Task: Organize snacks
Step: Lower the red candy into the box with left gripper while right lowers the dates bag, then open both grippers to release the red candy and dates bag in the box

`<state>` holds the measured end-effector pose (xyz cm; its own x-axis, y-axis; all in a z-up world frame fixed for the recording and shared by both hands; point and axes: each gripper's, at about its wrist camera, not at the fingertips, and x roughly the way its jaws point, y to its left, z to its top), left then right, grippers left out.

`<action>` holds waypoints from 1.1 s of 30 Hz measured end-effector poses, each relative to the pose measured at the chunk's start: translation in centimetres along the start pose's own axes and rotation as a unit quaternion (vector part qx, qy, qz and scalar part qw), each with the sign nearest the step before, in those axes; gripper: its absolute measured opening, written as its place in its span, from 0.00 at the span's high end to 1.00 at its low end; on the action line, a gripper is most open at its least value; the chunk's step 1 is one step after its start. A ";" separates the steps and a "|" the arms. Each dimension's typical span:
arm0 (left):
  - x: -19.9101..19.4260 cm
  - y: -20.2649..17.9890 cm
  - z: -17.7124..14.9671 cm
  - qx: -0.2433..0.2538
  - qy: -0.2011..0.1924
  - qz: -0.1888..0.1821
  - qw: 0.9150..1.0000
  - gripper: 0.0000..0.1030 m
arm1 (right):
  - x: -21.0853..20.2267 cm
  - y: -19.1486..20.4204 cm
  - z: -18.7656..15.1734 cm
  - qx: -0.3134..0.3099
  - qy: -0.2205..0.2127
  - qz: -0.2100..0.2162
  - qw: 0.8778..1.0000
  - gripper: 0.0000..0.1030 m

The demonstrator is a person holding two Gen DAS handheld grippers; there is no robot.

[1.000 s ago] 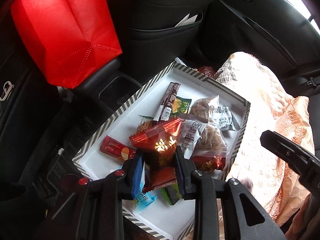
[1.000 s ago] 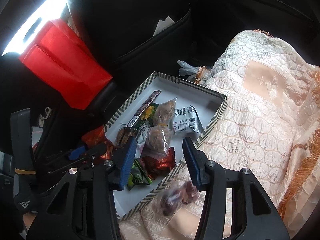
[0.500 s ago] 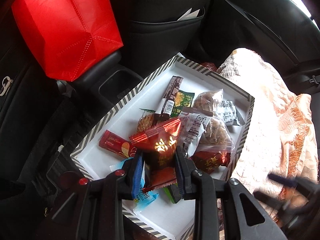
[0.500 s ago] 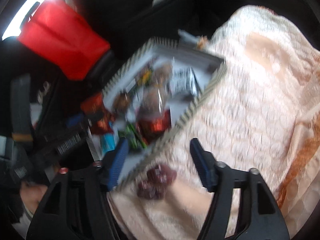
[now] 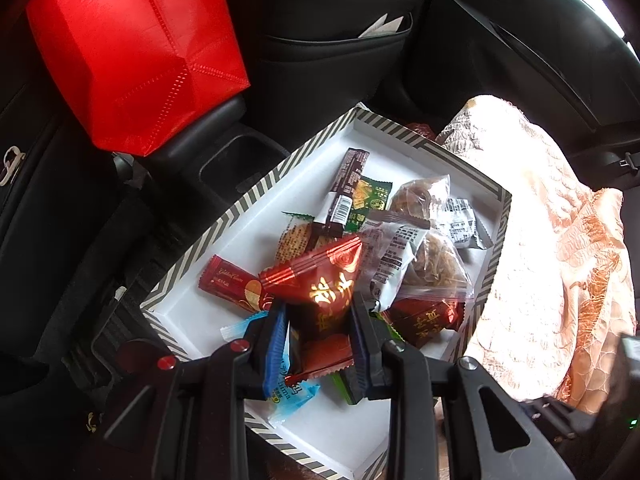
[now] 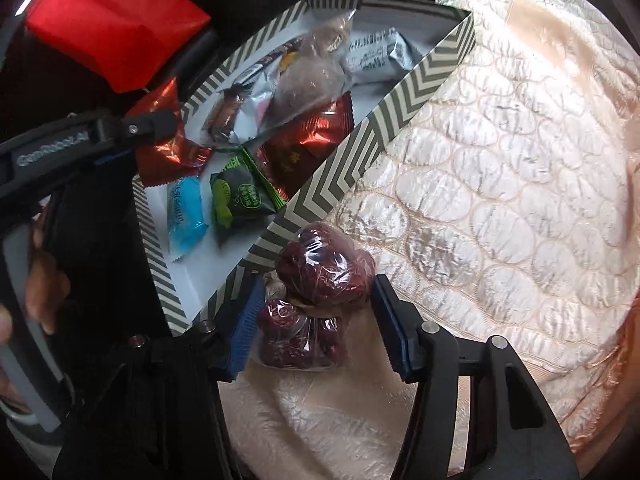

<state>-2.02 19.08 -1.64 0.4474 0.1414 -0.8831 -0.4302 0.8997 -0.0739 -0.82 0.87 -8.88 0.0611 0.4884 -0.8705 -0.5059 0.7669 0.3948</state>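
Striped tray wall crowds the date bag, long axis 12-to-6, between the half-closing right gripper; left gripper pinches a red packet.

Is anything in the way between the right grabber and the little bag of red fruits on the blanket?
No. The right gripper has just been closing, its fingers either side of the bag of red fruits on the blanket, pads not yet pressing. Nothing sits between.
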 end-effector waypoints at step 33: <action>2.1 2.6 -0.1 -0.027 0.012 0.039 0.999 0.69 | 1.0 6.5 7.7 -0.085 -0.037 -0.060 0.994 0.48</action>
<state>-2.30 21.72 -3.69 0.3924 0.1993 -0.8979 -0.5044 0.8630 -0.0289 2.62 9.54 -4.89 0.1885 0.4320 -0.8820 -0.6295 0.7424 0.2291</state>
